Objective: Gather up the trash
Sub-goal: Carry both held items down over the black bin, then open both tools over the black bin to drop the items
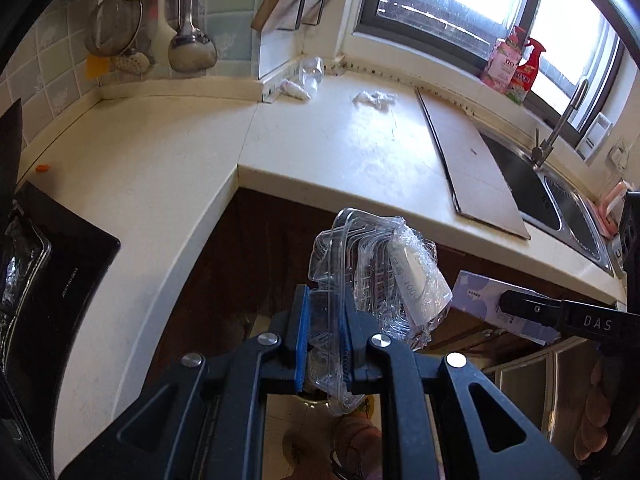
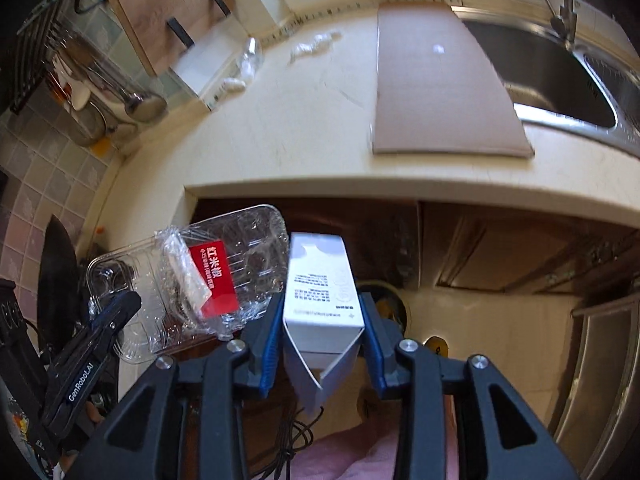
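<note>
My left gripper (image 1: 324,316) is shut on the rim of a clear plastic clamshell tray (image 1: 376,272) wrapped in cling film, held in the air in front of the counter edge. The right wrist view shows the same tray (image 2: 208,272) with its red label, at the left. My right gripper (image 2: 322,320) is shut on a white carton box (image 2: 320,288), its blue pads on the two sides and the box's near end flared open. On the countertop (image 1: 168,168) by the back wall lie a crumpled tissue (image 1: 374,100), a clear plastic bottle (image 1: 310,74) and a smaller tissue wad (image 1: 294,89).
A flat cardboard sheet (image 1: 472,168) lies on the counter beside the steel sink (image 1: 560,204) with its tap (image 1: 560,120). A black stove (image 1: 40,280) sits at the left. Ladles and a strainer (image 1: 116,28) hang on the tiled wall. Dark cabinet fronts (image 2: 480,248) and floor lie below.
</note>
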The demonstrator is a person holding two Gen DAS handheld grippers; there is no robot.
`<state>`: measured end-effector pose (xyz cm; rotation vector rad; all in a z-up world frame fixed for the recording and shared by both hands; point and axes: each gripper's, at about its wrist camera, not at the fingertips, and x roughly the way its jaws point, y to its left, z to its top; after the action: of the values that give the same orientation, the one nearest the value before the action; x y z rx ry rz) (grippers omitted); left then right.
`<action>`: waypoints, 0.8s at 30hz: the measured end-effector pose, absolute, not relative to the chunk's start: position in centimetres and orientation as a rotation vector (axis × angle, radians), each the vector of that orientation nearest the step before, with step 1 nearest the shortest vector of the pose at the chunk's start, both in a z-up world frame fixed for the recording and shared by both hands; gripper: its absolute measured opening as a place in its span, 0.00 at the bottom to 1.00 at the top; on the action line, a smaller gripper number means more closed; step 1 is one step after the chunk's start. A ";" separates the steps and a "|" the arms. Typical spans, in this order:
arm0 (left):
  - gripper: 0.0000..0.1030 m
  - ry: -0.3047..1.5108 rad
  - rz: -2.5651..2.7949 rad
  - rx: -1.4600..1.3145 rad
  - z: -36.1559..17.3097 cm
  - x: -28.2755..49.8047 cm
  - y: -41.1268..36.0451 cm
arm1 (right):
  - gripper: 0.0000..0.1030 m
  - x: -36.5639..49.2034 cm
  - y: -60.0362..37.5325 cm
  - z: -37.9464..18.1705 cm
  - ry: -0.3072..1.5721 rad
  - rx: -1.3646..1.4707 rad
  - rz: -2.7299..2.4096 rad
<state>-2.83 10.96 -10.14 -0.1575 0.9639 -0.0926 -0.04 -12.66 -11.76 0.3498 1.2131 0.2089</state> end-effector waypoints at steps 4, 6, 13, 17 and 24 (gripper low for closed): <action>0.11 1.036 -0.084 -0.129 -13.4 -2.5 10.2 | 0.35 0.3 -12.5 -15.6 1.289 0.350 0.203; 0.11 1.089 -0.071 -0.102 -16.0 -2.2 9.8 | 0.34 0.6 -12.3 -18.4 1.338 0.351 0.198; 0.11 1.295 -0.020 -0.051 -27.2 -0.7 8.5 | 0.34 1.9 -11.7 -29.0 1.489 0.350 0.162; 0.12 1.402 0.006 -0.043 -34.0 0.7 7.9 | 0.34 2.6 -11.7 -34.1 1.557 0.352 0.134; 0.32 1.496 0.038 -0.006 -41.6 2.5 7.1 | 0.34 3.6 -11.2 -39.4 1.637 0.314 0.124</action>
<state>2.50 7.06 -41.64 -0.0062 1.4956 0.0378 3.65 -11.20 -39.42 0.3137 1.6366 0.1239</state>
